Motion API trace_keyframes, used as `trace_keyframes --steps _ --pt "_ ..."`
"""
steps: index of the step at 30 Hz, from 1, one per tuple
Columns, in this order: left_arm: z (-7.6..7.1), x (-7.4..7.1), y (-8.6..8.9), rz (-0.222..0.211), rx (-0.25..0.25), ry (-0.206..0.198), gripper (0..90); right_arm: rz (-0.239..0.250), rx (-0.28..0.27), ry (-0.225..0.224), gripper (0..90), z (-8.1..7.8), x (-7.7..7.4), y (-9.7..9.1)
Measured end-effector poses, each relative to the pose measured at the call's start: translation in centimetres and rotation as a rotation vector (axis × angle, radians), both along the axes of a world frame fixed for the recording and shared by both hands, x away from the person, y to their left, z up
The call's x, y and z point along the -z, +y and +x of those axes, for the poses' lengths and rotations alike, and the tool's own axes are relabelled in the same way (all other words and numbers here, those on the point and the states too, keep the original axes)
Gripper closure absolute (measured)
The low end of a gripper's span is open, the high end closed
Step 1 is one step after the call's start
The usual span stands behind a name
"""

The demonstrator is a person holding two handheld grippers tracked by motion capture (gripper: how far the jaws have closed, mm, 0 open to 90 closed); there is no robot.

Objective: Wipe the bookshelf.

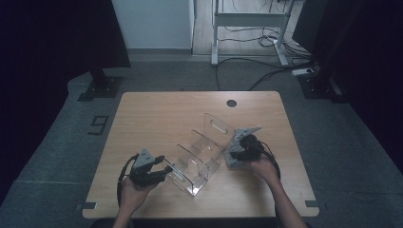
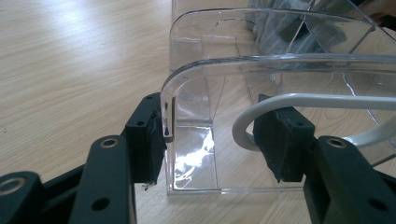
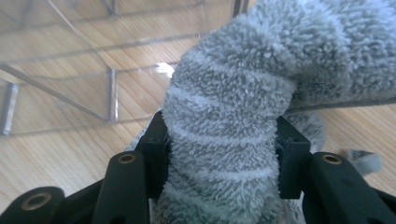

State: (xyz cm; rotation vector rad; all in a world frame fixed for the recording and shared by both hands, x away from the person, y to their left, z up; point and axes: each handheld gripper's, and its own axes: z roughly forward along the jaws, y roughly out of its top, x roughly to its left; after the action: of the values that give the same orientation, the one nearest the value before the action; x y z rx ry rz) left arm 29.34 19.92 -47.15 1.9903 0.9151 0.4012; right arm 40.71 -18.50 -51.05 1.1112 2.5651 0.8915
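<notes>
A clear plastic rack [image 1: 204, 152] with several dividers lies slantwise on the wooden table [image 1: 157, 118]. My left gripper [image 1: 166, 171] is at its near end. In the left gripper view the pads [image 2: 149, 135] clamp the rack's end wall [image 2: 280, 60] between its side edge and a handle slot, so my left gripper [image 2: 210, 135] is shut on it. My right gripper [image 1: 234, 156] is against the rack's right side, shut on a fluffy grey cloth [image 1: 230, 162]. In the right gripper view the cloth [image 3: 243, 70] bulges up between the jaws of my right gripper [image 3: 224, 144], beside the rack [image 3: 70, 93].
A round cable hole [image 1: 231, 103] sits near the table's far edge. Bare wood spreads left of and behind the rack. On the floor beyond are a white desk frame [image 1: 247, 28], cables and black stand bases [image 1: 100, 88].
</notes>
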Motion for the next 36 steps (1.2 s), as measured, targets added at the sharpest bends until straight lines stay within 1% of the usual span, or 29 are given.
trace_keyframes --steps 4,6,8,14,18,21,23,25,29,30,36 --pt "0.0 0.0 0.0 0.000 -0.001 -0.002 44.8 -0.017 0.004 0.000 50.3 0.0 0.5 0.2" --pt "0.0 0.0 0.0 0.000 -0.001 -0.003 44.8 -0.019 0.012 0.006 50.3 0.0 0.7 0.3" --pt "-0.1 0.0 0.0 -0.001 -0.003 -0.004 44.8 -0.018 0.015 0.003 50.3 0.0 0.9 0.3" --pt "-0.2 0.0 0.0 -0.002 -0.007 -0.008 44.7 -0.001 0.021 -0.003 50.2 -0.2 1.0 0.1" --pt "-0.2 0.1 0.0 -0.005 -0.010 -0.010 44.6 0.010 0.029 -0.003 49.9 -0.4 0.8 -0.5" --pt "-0.2 0.1 0.0 -0.006 -0.011 -0.011 44.5 0.007 0.031 -0.010 49.9 -1.0 0.5 -1.2" --pt "-0.2 0.1 0.0 -0.006 -0.011 -0.011 44.4 0.010 0.044 -0.012 50.0 -1.5 0.3 -1.9" --pt "-0.2 0.1 0.0 -0.008 -0.011 -0.010 44.3 0.011 0.041 -0.015 50.0 -1.9 0.1 -2.4" --pt "-0.2 0.1 0.0 -0.010 -0.010 -0.006 44.0 0.042 0.051 -0.024 50.0 -2.8 -0.6 -3.1" --pt "-0.2 0.1 0.0 -0.010 -0.011 -0.007 43.9 0.049 0.044 -0.034 50.0 -3.1 -0.7 -3.2" --pt "-0.3 0.1 0.0 -0.011 -0.012 -0.005 43.9 0.085 0.004 -0.046 50.0 -5.1 -1.5 -3.2"
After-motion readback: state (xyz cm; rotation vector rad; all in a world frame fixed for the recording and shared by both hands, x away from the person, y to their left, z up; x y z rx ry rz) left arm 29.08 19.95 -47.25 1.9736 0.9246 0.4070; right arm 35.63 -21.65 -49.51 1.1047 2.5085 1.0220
